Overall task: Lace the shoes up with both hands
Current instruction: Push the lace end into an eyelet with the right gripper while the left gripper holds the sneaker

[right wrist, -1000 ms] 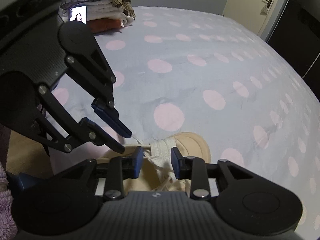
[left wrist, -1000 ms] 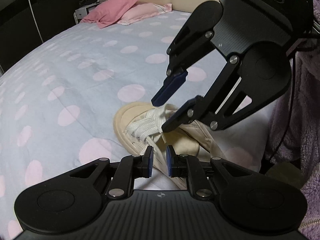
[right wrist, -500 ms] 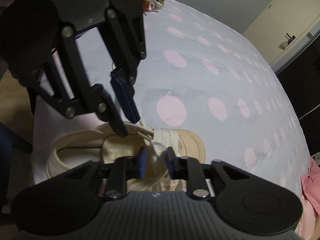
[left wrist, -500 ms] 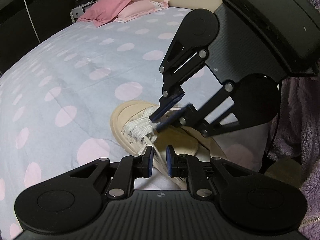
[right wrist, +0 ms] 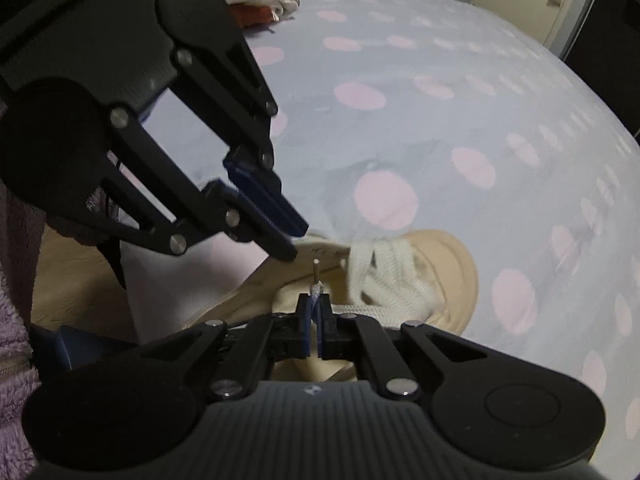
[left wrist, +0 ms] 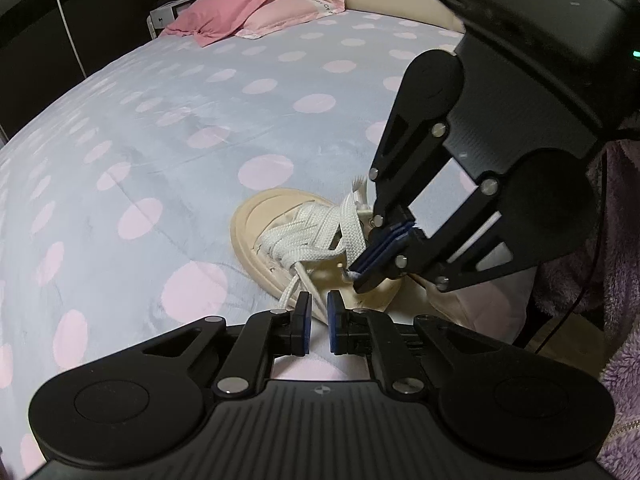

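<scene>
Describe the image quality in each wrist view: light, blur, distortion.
Left wrist view: dim indoor light, strong fisheye curving the bed, shoe fairly sharp. Right wrist view: equally dim and curved; the left gripper looks slightly blurred, the lace tip legible.

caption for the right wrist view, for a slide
Right gripper shut on the white lace end above the beige shoe on a polka-dot bedspread.

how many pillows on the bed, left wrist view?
2. A darker pink pillow lies at the far head of the bed, and a paler pink pillow sits right beside it, partly under it. More could be hidden behind the right gripper.
</scene>
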